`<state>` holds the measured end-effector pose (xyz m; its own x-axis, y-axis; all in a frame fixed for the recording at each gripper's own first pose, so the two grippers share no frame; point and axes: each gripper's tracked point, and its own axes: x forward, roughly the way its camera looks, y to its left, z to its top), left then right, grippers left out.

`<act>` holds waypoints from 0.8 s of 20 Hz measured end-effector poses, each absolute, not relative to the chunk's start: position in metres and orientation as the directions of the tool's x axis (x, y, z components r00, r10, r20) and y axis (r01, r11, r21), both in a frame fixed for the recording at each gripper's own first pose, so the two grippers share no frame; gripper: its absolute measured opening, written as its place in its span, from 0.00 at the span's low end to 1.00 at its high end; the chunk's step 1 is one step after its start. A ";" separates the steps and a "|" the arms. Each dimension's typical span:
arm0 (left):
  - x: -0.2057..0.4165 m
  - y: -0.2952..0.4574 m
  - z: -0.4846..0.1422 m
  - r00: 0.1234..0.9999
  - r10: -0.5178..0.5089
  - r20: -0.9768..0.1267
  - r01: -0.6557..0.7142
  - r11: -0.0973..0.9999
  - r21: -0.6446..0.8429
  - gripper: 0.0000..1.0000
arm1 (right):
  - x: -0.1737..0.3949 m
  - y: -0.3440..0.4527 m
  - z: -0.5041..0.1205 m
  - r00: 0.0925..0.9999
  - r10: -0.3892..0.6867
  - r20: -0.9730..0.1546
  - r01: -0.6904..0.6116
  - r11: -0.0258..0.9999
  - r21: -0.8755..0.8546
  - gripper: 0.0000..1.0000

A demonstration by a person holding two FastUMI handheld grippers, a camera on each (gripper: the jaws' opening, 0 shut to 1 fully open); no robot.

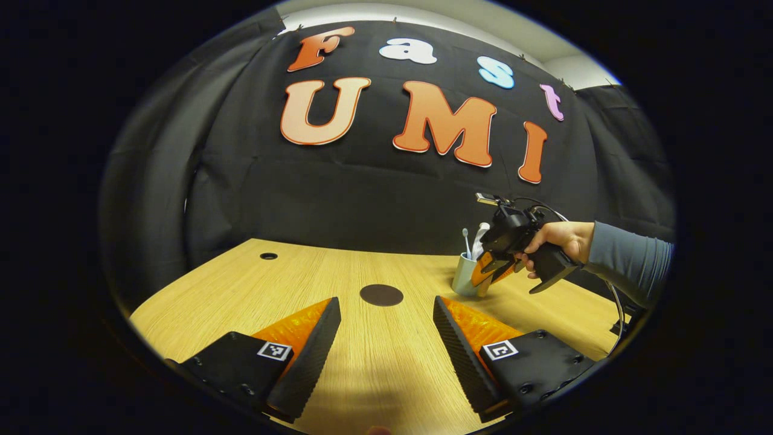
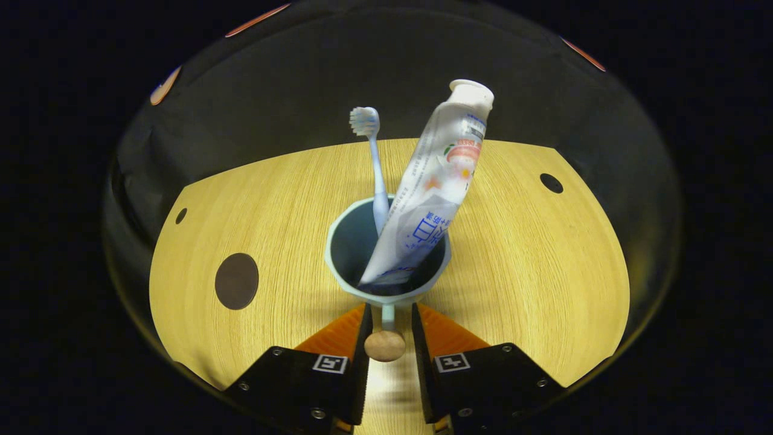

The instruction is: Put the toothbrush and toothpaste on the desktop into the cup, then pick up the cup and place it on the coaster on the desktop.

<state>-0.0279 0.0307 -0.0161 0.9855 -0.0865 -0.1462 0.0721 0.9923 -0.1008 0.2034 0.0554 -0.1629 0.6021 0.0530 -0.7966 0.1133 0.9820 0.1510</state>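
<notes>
Two fingers of the right gripper close on the cup's handle; whether they press it is hard to tell. The cup hides the lower ends of the toothbrush and toothpaste. Bare table surrounds the cup, with the coaster well apart. The left gripper gapes wide, holding nothing.
</notes>
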 end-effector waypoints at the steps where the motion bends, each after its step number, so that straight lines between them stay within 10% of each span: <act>1: -0.028 0.034 -0.018 0.985 -0.082 -0.150 0.067 0.992 -0.104 0.99 | 0.205 0.056 -0.161 0.612 0.048 -0.789 0.112 0.983 0.146 0.30; 16: -0.022 0.036 -0.031 0.978 -0.075 -0.192 0.050 0.990 -0.131 0.98 | 0.208 0.050 -0.161 0.659 0.087 -0.747 -0.006 0.994 0.110 0.20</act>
